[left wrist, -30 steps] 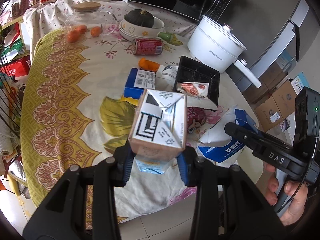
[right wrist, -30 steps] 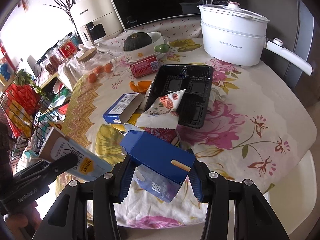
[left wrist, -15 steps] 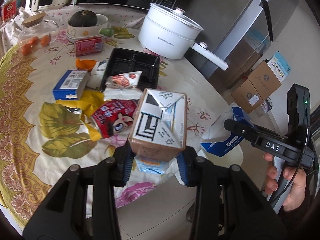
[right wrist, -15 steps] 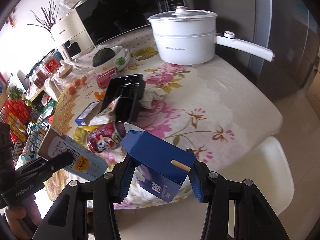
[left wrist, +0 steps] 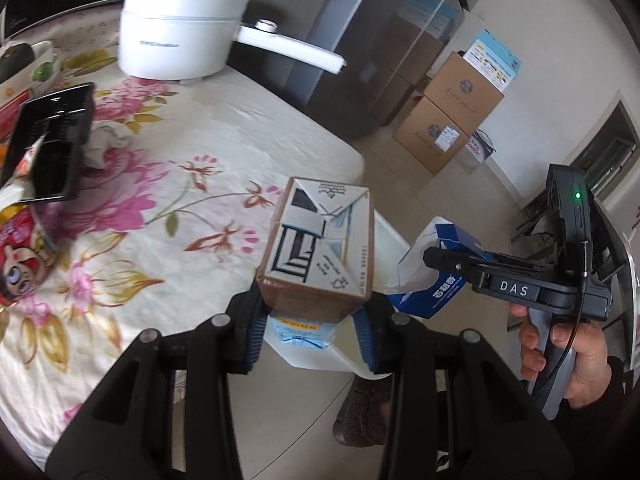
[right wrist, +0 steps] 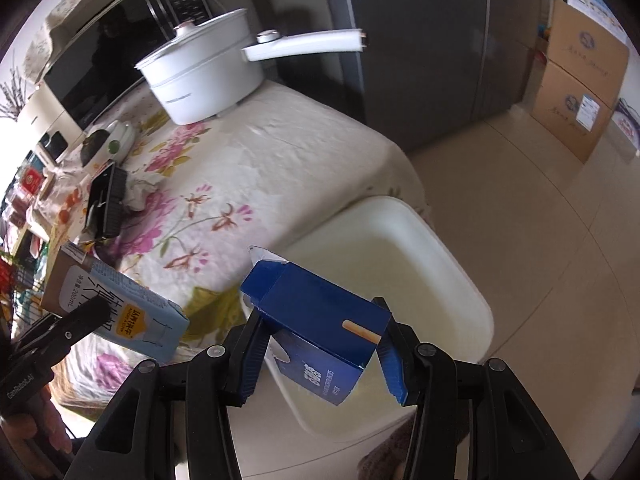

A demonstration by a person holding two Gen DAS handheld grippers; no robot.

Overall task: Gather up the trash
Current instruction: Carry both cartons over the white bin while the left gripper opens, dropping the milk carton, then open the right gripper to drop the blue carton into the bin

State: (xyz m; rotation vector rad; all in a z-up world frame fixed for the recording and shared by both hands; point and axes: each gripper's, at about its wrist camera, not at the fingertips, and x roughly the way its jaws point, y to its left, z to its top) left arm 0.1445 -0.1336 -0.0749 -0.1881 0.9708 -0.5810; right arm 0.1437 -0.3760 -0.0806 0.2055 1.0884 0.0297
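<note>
My left gripper [left wrist: 310,330] is shut on a brown and light-blue milk carton [left wrist: 320,248], held at the table's edge; the same carton [right wrist: 112,308] appears at the left of the right wrist view. My right gripper [right wrist: 320,350] is shut on a torn dark blue box [right wrist: 320,328], held over the near rim of a white bin [right wrist: 448,248] that stands on the floor beside the table. In the left wrist view the blue box [left wrist: 436,276] and the right gripper's black body sit to the right, gripped by a hand [left wrist: 576,364].
A floral tablecloth [left wrist: 160,208] carries a white electric pot [left wrist: 180,28] with a long handle, a black plastic tray [left wrist: 52,144], crumpled paper and a red snack wrapper [left wrist: 20,256]. Cardboard boxes [left wrist: 452,120] stand on the tiled floor by a dark fridge [right wrist: 420,48].
Both grippers swung rightward off the table's middle toward its edge, each still gripping its carton. The white bin has come into view under the blue box.
</note>
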